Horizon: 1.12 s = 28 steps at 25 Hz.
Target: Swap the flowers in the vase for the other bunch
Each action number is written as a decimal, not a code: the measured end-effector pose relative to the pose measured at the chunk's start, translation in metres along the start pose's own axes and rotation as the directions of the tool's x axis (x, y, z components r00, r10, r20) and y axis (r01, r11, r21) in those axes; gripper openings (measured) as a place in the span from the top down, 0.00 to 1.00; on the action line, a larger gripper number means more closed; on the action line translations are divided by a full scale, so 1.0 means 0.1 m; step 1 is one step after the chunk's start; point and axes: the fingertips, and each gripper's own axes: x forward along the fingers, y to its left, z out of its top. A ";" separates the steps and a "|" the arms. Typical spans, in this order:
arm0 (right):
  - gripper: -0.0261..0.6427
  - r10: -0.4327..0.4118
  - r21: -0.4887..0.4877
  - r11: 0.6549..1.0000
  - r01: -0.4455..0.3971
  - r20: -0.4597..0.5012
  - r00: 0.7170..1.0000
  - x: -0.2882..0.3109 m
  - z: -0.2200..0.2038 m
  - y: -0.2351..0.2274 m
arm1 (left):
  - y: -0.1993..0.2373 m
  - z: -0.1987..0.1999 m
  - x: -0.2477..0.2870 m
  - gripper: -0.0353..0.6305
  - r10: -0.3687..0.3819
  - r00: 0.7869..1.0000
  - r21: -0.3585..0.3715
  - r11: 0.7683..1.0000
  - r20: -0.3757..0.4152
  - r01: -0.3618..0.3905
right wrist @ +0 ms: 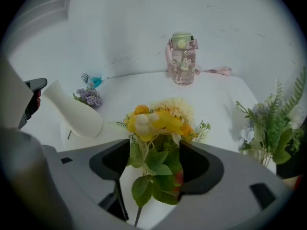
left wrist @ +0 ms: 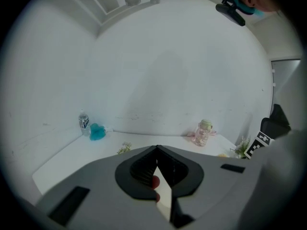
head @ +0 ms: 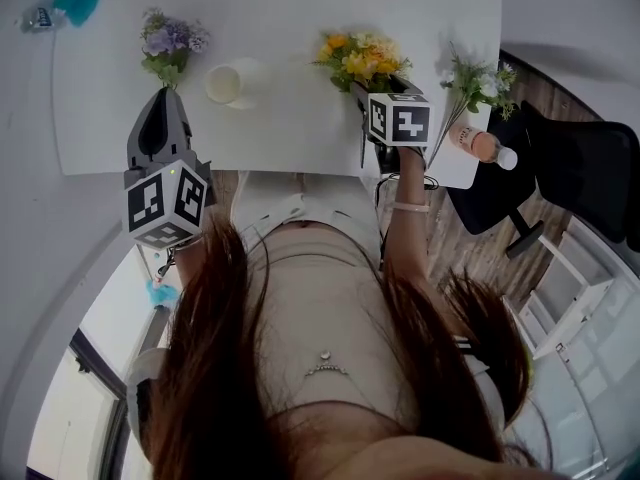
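Observation:
A yellow flower bunch [head: 362, 60] lies on the white table [head: 290, 128] near its front edge. My right gripper [head: 383, 86] stands over the bunch's stem end, open. In the right gripper view the leaves and stems [right wrist: 156, 169] sit between the wide jaws of the right gripper [right wrist: 154, 150], with the yellow heads [right wrist: 156, 121] just beyond. The white vase [head: 228, 81] stands left of the bunch with nothing in its mouth. A purple bunch [head: 170, 43] lies further left. My left gripper [head: 165, 96] is shut and empty, pointing toward the purple bunch.
A green and white bunch [head: 480, 78] lies at the table's right end, beside a peach bottle [head: 485, 146]. A pink bottle [right wrist: 182, 59] stands at the far edge, a water bottle [left wrist: 84, 121] and a teal object [left wrist: 97, 132] in the far left corner. A black chair [head: 580, 178] is on the right.

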 end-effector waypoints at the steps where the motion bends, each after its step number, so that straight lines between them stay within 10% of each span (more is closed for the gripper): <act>1: 0.48 -0.001 0.003 1.000 0.001 -0.007 1.000 0.02 -0.01 -0.01 | 0.00 0.00 0.00 0.94 0.003 1.000 0.002 1.000 -0.003 -0.003; 28: 0.53 -0.126 -0.115 0.987 0.108 -0.164 0.978 0.39 -0.14 -0.15 | 0.19 0.04 -0.01 0.94 0.071 0.997 0.018 0.997 -0.021 -0.071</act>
